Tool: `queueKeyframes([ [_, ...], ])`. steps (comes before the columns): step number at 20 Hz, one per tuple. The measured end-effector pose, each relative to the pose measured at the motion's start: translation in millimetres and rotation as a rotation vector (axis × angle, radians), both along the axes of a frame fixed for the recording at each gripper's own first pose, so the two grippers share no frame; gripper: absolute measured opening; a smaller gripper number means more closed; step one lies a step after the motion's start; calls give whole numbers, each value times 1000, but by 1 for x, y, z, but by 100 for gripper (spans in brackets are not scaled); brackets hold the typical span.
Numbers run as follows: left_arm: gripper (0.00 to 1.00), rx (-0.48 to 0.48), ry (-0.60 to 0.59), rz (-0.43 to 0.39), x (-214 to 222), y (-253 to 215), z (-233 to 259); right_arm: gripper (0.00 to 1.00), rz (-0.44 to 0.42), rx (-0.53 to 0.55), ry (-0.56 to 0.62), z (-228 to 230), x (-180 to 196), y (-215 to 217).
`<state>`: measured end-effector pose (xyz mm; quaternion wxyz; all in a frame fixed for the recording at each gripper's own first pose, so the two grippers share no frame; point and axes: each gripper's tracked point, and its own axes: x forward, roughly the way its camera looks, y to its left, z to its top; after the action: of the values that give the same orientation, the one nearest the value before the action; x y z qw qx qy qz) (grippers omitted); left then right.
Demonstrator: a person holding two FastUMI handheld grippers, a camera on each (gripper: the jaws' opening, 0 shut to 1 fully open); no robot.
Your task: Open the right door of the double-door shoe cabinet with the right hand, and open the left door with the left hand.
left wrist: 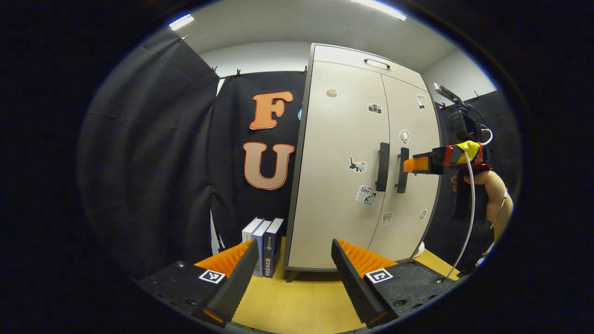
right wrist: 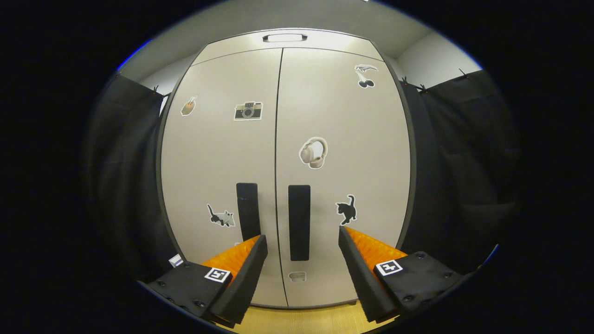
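Between your right gripper (right wrist: 301, 248) fingers, spread wide, holding nothing: right door handle (right wrist: 299, 221); left gripper (left wrist: 290, 260) open too, doors shut

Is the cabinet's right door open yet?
Shut. The pale grey right door sits flush with the left door; the open right tool frames its black handle.

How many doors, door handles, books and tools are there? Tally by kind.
Doors: 2, left door, right door
Door handles: 2, left handle, right handle
Books: 3
Tools: 2, left tool, right tool
Total: 9
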<state>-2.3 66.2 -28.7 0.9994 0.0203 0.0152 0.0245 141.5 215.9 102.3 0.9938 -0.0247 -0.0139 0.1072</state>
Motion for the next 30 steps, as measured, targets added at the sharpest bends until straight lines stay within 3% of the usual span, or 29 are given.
queueKeyframes([
  [1, 95, 3, -1, 4, 1, 2, 0, 96, 0, -3, 10, -2, 5, 2],
  [2, 95, 6, -2, 9, 2, 4, 1, 85, -2, -5, 20, -6, 12, 4],
  [4, 95, 9, -1, 17, 5, 8, 0, 88, 5, -2, 42, -12, 22, 10],
  [8, 95, 14, 3, 32, 10, 16, -3, 75, 2, -1, 68, -20, 41, 17],
  [9, 95, 15, 3, 36, 11, 17, -3, 68, 0, -11, 68, -21, 46, 18],
  [13, 95, 18, 5, 48, 13, 21, -5, 67, -34, -45, 56, -22, 56, 16],
  [15, 95, 16, 7, 51, 13, 23, -6, 46, -41, -42, 53, -22, 60, 14],
  [16, 95, 12, 7, 51, 13, 23, -7, 44, -41, -39, 60, -23, 61, 14],
  [18, 95, 4, 7, 53, 13, 24, -7, 55, -37, -33, 74, -25, 65, 15],
  [19, 95, 3, 5, 56, 13, 24, -7, 49, -39, -33, 83, -27, 66, 14],
  [21, 95, 6, 2, 62, 11, 26, -6, 49, -40, -29, 88, -29, 67, 14],
  [22, 95, 7, 0, 65, 9, 27, -5, 38, -44, -27, 90, -29, 65, 14],
  [30, 94, 13, -18, 105, -15, 36, 1, 33, -38, -47, 95, -33, 62, 12],
])
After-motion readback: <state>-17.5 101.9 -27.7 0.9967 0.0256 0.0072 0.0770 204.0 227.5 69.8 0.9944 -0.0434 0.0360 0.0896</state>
